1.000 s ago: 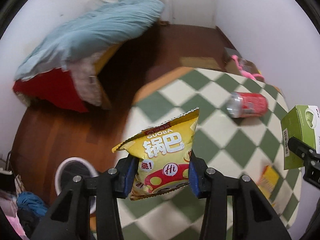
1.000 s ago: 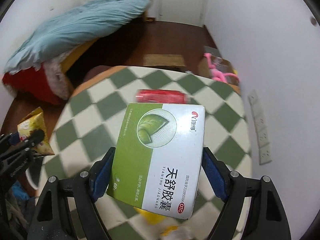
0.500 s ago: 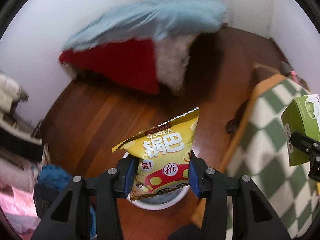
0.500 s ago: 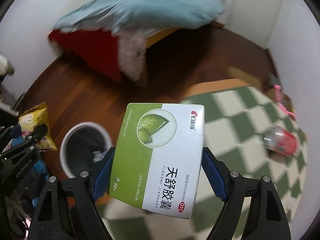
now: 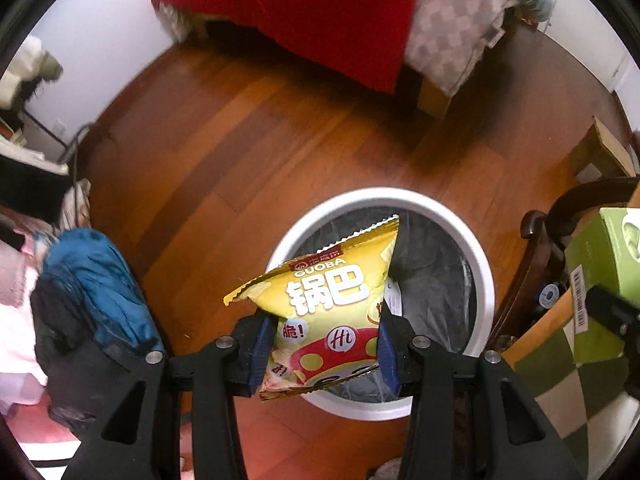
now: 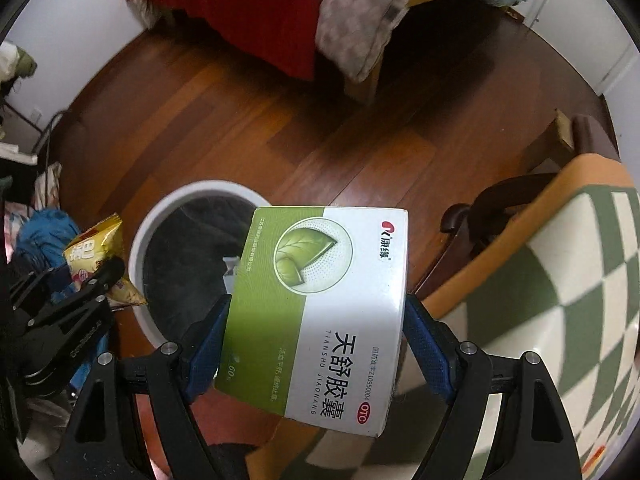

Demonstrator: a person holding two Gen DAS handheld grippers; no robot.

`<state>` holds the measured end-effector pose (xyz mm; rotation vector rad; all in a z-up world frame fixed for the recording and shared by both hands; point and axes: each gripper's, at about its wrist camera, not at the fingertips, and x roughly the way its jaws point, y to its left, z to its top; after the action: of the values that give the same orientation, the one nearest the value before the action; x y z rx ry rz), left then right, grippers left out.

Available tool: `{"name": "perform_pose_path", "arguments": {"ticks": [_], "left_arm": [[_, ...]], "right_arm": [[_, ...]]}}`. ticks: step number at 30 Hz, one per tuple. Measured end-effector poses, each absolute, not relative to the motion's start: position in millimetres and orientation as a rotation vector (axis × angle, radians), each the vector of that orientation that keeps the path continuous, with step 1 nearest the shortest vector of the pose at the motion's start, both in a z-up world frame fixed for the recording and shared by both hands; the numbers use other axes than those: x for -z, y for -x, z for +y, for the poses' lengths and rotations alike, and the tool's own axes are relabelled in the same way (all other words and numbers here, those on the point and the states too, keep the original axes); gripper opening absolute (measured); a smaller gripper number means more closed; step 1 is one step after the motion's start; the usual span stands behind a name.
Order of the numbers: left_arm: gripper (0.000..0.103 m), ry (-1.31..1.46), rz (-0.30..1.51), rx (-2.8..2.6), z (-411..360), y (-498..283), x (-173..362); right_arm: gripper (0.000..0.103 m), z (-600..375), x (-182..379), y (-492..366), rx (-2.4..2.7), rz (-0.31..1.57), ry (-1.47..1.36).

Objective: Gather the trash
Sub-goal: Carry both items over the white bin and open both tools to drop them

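My left gripper (image 5: 323, 350) is shut on a yellow snack bag (image 5: 328, 304) and holds it over the near-left part of a white-rimmed trash bin (image 5: 476, 252) lined with a dark bag. My right gripper (image 6: 316, 344) is shut on a green and white medicine box (image 6: 320, 312). That box hangs over the right rim of the trash bin (image 6: 160, 208). In the right wrist view the left gripper (image 6: 100, 280) with the snack bag (image 6: 96, 248) sits at the bin's left rim. The medicine box (image 5: 600, 260) shows at the right edge of the left wrist view.
The bin stands on a wooden floor (image 5: 240, 140). A table with a green checked cloth (image 6: 560, 280) is at the right, with a dark wooden chair (image 6: 492, 200) beside it. A bed with red and grey covers (image 5: 340, 12) lies beyond. Clothes (image 5: 92, 264) are piled at left.
Both grippers have swung left and down, away from the table, and now hang over the trash bin. Each still holds its item.
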<state>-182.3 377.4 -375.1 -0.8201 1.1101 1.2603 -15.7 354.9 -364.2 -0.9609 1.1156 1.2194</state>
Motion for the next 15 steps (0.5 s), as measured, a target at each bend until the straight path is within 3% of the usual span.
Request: {"name": "perform_pose_path", "arguments": {"ticks": [6,8,9,10,11,12,15], "left_arm": [[0.044,0.956,1.109,-1.184,383.2,184.5,401.7],[0.051,0.987,1.112,-1.186,384.0,189.7,405.4],[0.064,0.997,1.107,-1.191,383.8,192.5,405.8],[0.084,1.002,1.103,-1.197,383.6,195.5,405.9],[0.093,1.008,1.101,-1.204,383.4,199.4,405.3],[0.098,1.011,1.1,-1.219,383.1,203.6,404.6],[0.098,1.004,1.102,-1.266,383.8,215.4,402.1]], "right_arm": [[0.084,368.4,390.0,20.8,-1.202,1.158,0.99],[0.084,366.0,394.6,19.4,-1.201,1.182,0.982],[0.084,367.6,395.6,20.1,-1.202,1.19,0.98],[0.084,367.9,397.0,21.8,-1.207,1.198,0.98],[0.084,369.0,399.3,24.6,-1.215,1.204,0.978],[0.084,372.0,401.7,25.4,-1.225,1.211,0.976],[0.085,377.9,411.9,36.4,-1.266,1.256,0.986]]}}
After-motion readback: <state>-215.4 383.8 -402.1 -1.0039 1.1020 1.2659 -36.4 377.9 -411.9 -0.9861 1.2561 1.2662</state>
